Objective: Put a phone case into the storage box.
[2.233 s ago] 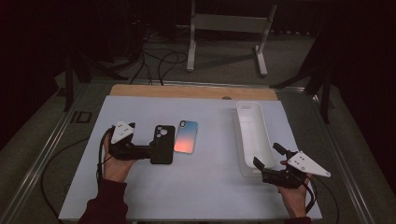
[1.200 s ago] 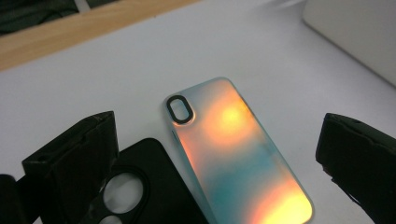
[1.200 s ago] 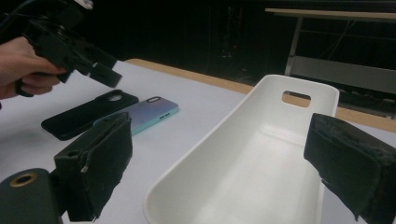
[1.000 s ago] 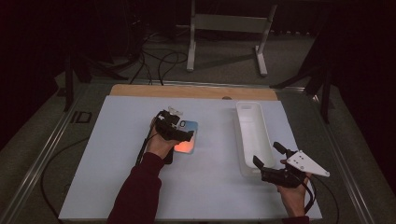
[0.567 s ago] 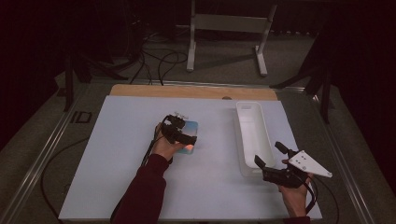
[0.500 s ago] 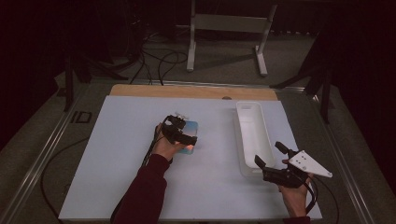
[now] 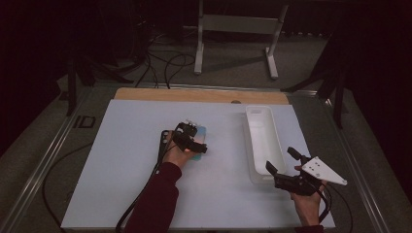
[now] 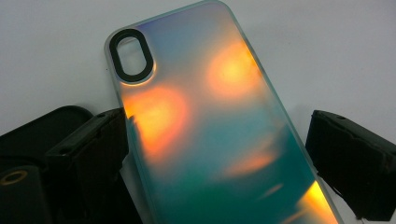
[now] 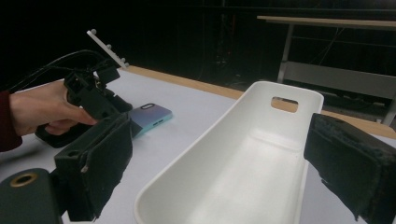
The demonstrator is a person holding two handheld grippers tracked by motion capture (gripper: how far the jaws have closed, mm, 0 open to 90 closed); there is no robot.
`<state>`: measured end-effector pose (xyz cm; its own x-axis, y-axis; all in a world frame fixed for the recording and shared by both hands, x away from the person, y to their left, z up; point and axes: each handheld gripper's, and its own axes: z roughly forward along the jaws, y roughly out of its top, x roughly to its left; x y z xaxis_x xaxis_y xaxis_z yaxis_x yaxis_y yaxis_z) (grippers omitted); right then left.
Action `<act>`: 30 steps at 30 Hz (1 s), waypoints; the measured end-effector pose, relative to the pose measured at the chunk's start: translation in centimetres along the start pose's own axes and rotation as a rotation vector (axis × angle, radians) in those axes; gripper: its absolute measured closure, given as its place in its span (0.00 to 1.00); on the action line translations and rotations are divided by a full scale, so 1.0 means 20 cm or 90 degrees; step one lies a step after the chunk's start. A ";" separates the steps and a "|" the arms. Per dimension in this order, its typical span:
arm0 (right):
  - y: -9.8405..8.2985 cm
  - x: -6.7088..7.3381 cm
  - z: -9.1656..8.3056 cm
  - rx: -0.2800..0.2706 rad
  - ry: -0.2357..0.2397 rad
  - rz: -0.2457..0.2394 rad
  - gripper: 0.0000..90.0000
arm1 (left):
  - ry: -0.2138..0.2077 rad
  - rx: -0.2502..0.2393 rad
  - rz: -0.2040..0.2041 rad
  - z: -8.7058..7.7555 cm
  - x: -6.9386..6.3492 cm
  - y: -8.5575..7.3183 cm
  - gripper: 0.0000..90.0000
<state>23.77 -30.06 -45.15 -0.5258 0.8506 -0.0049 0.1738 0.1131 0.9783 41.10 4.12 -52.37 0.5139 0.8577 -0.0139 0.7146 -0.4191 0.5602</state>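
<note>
White tabletop [image 7: 121, 160], left gripper [image 8: 219, 154] fingers spread, closing around iridescent phone case [image 8: 210, 130].

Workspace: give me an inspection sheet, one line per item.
Surface: pale sheet over the table, wooden strip along its far edge.
Job's things: iridescent orange-teal phone case flat on the sheet; black phone case lying close beside it; long white plastic bin, nothing inside.
Clutter: small black frame off the sheet's far left corner.
Grippers: left gripper open, jaws just been closing, astride the iridescent case, pads not pressing; right gripper open, aimed at the bin's near end.
Cables: black cable trailing from the left gripper; more on the floor beyond.
Surroundings: dark room, white stand behind the table.
</note>
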 end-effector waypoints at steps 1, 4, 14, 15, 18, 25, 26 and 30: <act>0.00 0.00 0.00 0.001 -0.001 -0.001 0.09 | 0.002 0.002 -0.002 0.00 0.00 0.00 0.08; 0.00 0.00 0.00 0.001 0.001 -0.001 0.09 | 0.002 0.010 -0.002 0.00 -0.01 0.01 0.09; 0.00 0.01 0.01 0.005 0.002 -0.005 0.09 | 0.000 0.040 0.003 0.01 -0.04 0.02 0.09; 0.00 0.01 0.01 0.005 0.003 -0.005 0.09 | 0.001 0.042 0.005 0.01 -0.04 0.02 0.10; 0.00 0.01 0.01 0.005 0.002 -0.005 0.09 | -0.003 0.043 0.011 0.00 -0.05 0.02 0.16; 0.01 0.01 0.01 0.006 0.002 -0.004 0.09 | -0.004 0.038 0.037 -0.01 -0.05 0.02 0.19; 0.01 0.01 0.01 0.006 0.002 -0.003 0.09 | -0.004 0.040 0.044 -0.02 -0.06 0.02 0.19; 0.01 0.00 0.01 0.012 0.000 0.001 0.09 | -0.005 0.025 0.057 -0.05 -0.06 0.02 0.19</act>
<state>23.91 -29.92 -45.08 -0.5252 0.8510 -0.0040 0.1894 0.1215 0.9743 40.32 3.23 -51.36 0.5807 0.8136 0.0279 0.6832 -0.5057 0.5267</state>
